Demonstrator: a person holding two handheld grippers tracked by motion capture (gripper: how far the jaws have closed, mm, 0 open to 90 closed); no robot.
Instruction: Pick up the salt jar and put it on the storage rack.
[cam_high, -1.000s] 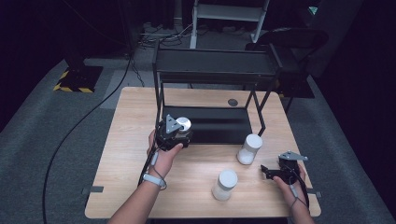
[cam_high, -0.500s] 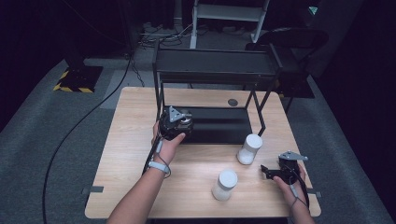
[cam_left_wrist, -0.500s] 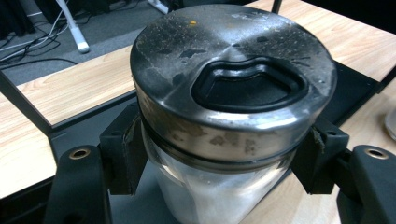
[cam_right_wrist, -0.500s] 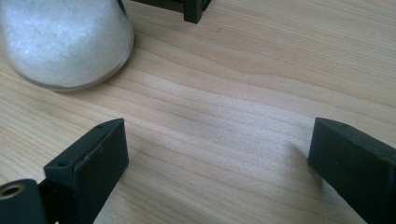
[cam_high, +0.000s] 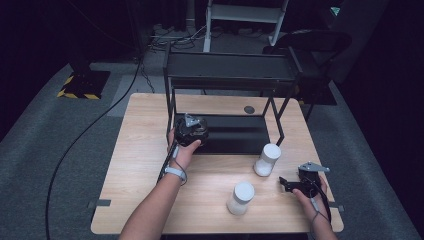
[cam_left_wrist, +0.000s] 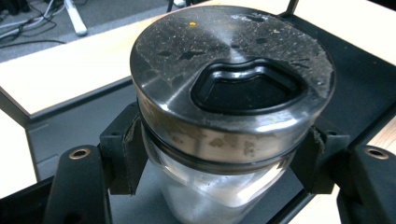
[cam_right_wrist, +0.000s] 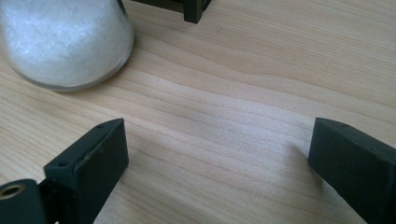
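high view: above, facing forward-down | gripper views: close, along jaws | shared: table (cam_high: 150, 165)

Bare table (cam_high: 140, 150) left of the rack (cam_high: 227, 75), and a wide strip along the near edge. Between the hands, two jars (cam_high: 266, 159) (cam_high: 240, 198) in the way, a gap between them. Under the rack's top shelf, low room hemmed by legs.

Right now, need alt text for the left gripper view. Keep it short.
The left gripper clamps its two black jaws on a clear jar of white powder, just under the jar's dusty metal lid. Behind it lies the black shelf of a rack standing on the wooden table.
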